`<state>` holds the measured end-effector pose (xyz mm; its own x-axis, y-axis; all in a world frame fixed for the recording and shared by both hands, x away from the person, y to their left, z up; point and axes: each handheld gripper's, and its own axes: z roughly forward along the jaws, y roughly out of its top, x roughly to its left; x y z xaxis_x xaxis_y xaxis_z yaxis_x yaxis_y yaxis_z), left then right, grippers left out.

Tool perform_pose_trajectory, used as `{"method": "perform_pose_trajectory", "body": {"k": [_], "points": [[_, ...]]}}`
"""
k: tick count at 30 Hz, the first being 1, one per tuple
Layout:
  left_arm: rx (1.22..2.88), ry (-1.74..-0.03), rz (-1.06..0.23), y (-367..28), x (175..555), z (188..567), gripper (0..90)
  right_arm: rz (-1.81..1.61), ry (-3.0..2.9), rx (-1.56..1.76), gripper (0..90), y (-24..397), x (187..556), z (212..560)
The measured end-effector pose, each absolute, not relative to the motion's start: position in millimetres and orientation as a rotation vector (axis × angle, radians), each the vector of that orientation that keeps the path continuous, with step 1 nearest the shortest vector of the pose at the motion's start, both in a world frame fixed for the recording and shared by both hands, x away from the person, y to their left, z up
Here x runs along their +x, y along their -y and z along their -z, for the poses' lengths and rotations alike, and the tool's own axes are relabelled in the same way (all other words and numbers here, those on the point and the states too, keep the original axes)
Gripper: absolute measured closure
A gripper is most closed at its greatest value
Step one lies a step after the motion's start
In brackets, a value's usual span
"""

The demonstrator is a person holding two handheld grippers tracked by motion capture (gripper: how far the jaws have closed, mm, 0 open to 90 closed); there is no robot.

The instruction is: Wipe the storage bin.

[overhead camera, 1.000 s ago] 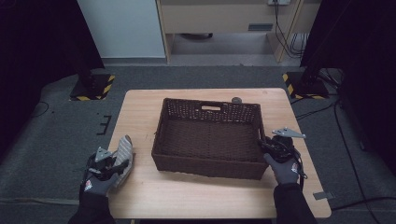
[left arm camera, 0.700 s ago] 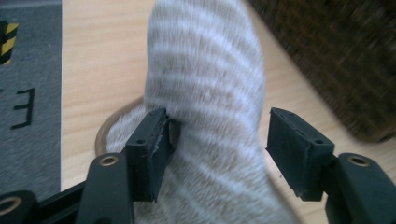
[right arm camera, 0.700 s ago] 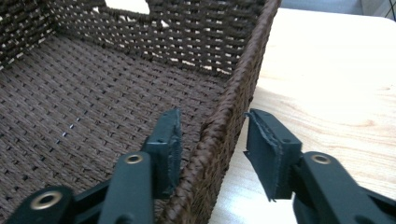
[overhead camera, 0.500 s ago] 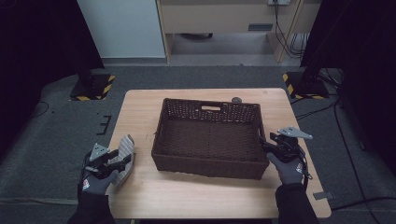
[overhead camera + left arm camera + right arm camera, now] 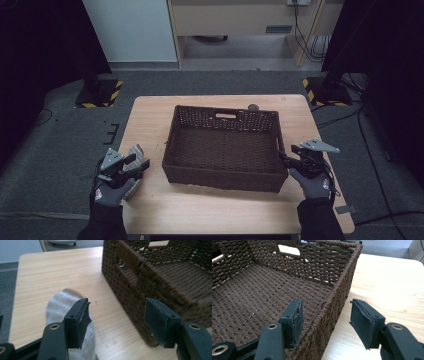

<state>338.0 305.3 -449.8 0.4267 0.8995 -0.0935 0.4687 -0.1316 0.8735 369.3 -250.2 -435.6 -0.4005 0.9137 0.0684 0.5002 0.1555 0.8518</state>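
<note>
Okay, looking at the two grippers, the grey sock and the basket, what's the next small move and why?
Probably lower the left gripper onto the grey sock and close. Its jaws have just opened and stand empty above the sock, which lies flat on the table beside the wicker basket. The right gripper, jaws just opened, straddles the basket's wall without pressing it.

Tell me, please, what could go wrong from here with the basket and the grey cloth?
1. The right gripper has its jaws astride the wall of the wicker basket, just opened and not pressing; if that hand moves sideways, a jaw may catch the rim and drag the basket.
2. The left gripper is open above the grey cloth, holding nothing. The cloth lies near the table edge and could be pushed off.
</note>
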Motion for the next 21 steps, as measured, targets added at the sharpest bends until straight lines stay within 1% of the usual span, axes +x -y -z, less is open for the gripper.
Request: {"method": "perform_pose_trajectory", "body": {"k": [7, 11, 17, 21], "points": [[1.729, -1.15, -0.595, -294.0, 344.0, 432.0, 37.0, -1.161, -1.978, 1.335, 43.3, 250.9, 363.3, 434.8], [1.739, -1.126, -0.591, -281.1, 350.4, 424.8, 37.0, -1.167, -1.985, 1.325, 43.1, 248.6, 361.6, 433.9], [1.742, -1.122, -0.562, -261.4, 362.3, 427.6, 38.5, -1.165, -2.003, 1.312, 43.6, 243.8, 361.1, 434.8], [1.767, -1.132, -0.534, -253.6, 368.5, 436.5, 43.3, -1.158, -2.02, 1.304, 48.3, 241.6, 361.5, 435.9]]}}
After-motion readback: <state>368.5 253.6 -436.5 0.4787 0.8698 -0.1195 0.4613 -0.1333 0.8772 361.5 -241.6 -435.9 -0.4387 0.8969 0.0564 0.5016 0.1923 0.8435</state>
